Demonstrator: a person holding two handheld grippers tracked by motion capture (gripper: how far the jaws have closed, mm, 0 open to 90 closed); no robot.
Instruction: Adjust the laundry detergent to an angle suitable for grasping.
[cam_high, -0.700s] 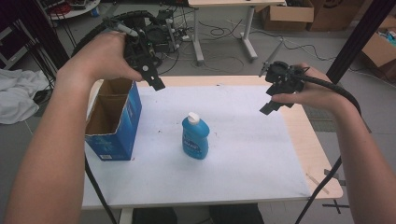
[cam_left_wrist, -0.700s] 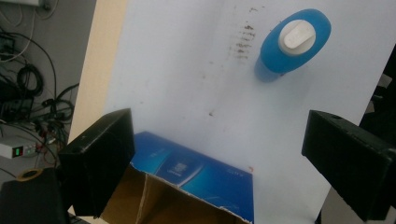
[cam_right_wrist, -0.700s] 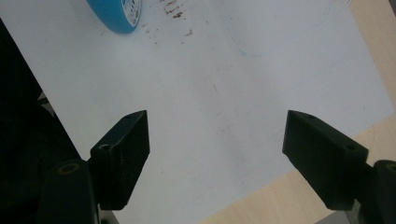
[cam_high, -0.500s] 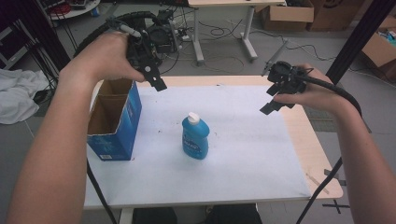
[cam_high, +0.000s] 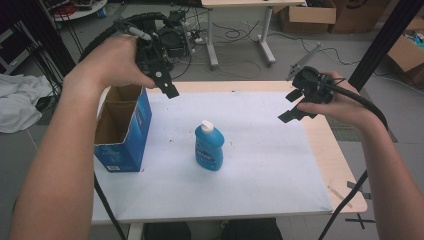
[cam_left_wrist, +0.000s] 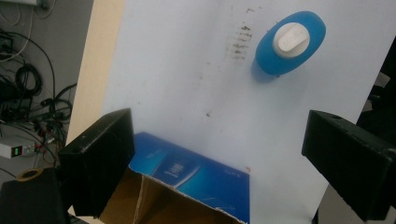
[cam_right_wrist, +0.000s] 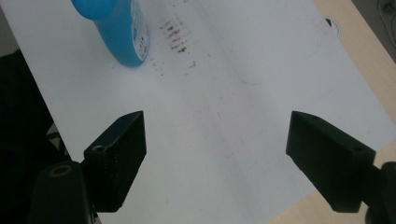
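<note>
Below the left gripper (cam_left_wrist: 224, 158), jaws spread and empty, an open blue cardboard box (cam_high: 122, 131) waits; the upright blue plastic bottle (cam_high: 209, 147) stands untouched, the right gripper (cam_right_wrist: 229, 154) likewise released.

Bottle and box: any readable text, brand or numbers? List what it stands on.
Blue bottle: label with white lettering, too blurred to read.
Blue box: small white print low on its side, too small to read; the printed panel in the left gripper view is blurred as well.
No legible text anywhere.
</note>
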